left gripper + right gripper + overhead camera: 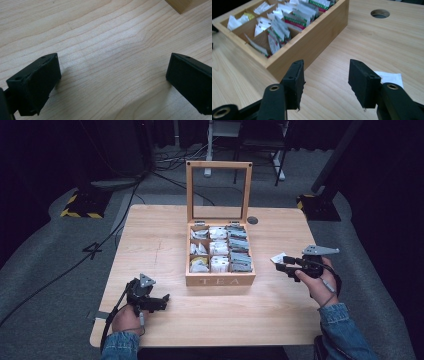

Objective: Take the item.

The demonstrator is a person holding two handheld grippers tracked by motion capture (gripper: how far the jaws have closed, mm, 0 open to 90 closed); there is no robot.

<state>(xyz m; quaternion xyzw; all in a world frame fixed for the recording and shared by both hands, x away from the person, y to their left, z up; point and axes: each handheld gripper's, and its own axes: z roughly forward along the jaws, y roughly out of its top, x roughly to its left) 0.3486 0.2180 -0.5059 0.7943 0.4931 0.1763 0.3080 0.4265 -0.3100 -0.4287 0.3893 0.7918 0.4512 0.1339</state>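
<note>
Left of the open wooden tea box (220, 280), the left gripper (156, 303) rests wide open and empty. Right of the box, the half-open right gripper (283, 267) holds nothing beside a white paper sachet (278, 257); a careless sweep could knock it away.

Pale wood tea box (220, 280) (red-green striped sachets (297, 17)); white packet (390, 77); black grippers.
</note>
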